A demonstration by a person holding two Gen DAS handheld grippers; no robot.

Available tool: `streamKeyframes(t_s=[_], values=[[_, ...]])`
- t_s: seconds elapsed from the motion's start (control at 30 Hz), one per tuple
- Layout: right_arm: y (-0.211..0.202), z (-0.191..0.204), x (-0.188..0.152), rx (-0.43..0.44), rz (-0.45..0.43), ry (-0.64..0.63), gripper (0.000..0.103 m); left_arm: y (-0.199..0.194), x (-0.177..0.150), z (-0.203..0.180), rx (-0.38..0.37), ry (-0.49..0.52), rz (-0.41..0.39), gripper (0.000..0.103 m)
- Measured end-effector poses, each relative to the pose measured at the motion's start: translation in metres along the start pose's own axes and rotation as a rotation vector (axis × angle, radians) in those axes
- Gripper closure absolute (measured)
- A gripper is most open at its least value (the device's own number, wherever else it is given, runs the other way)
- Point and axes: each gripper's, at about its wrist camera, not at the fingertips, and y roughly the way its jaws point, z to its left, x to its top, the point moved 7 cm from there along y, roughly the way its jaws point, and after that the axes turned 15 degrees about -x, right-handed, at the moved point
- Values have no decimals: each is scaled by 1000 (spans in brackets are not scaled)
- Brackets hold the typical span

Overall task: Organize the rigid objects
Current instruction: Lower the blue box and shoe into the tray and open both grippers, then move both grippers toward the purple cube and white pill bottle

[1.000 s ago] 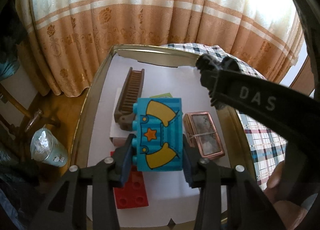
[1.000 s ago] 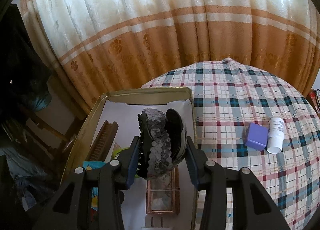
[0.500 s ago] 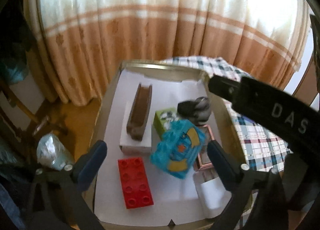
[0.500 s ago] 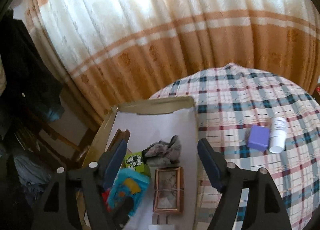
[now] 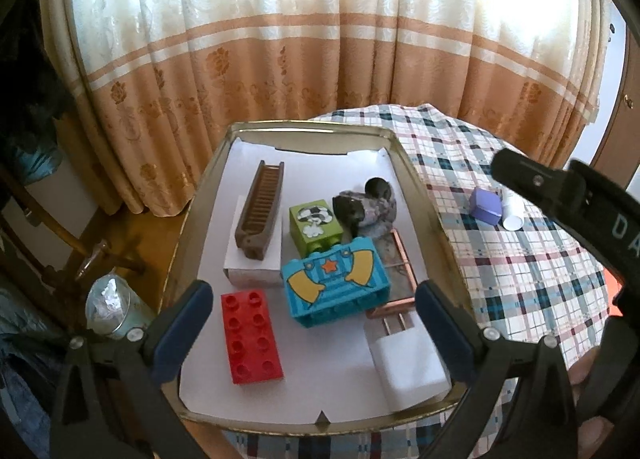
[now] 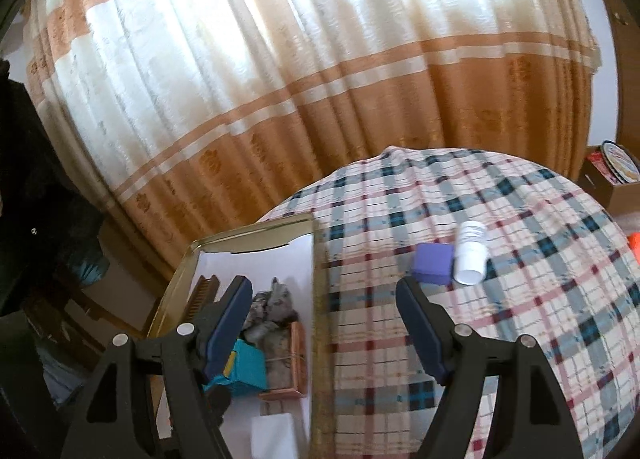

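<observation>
1. One gold-rimmed metal tray [image 5: 424, 203], lined with white paper, sits at the edge of one plaid tablecloth [image 5: 520, 259]. It serves as the landmark.
2. Toy bricks inside the tray, three: one red eight-stud brick [image 5: 251, 335] at the near left; one blue brick with star and yellow shapes [image 5: 335, 289] at the centre, tilted, one edge resting on the copper-framed box [image 5: 396, 279]; one green brick with a football print [image 5: 316, 225] just behind the blue one.
3. Other items inside the tray: one brown comb [image 5: 260, 211] lying on one white box [image 5: 253, 259] at the left; one grey sequined hair clip [image 5: 366, 207] at the right rear, touching the copper box; one white charger plug [image 5: 408, 359] at the near right.
4. Outside the tray, on the cloth to its right: one purple cube [image 6: 434, 263] and one white bottle [image 6: 472, 253] on its side, touching.
5. Left gripper [image 5: 312, 323]: jaws wide apart, nothing between the pads, over the tray's near end.
6. Right gripper [image 6: 324, 323]: jaws apart, empty, straddling the tray's right rim.
</observation>
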Motion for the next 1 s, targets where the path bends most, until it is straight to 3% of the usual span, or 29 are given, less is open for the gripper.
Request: streamKeyframes(t_s=[0.33, 0.57, 1.0], values=[[-11, -27, -3, -77, -42, 8, 26, -2, -8, -13, 4, 13, -4, 1], [-14, -51, -4, -192, -124, -23, 26, -4, -8, -19, 30, 17, -68, 1], [-6, -83, -13, -245, -109, -5, 26, 2, -10, -33, 58, 67, -95, 1]])
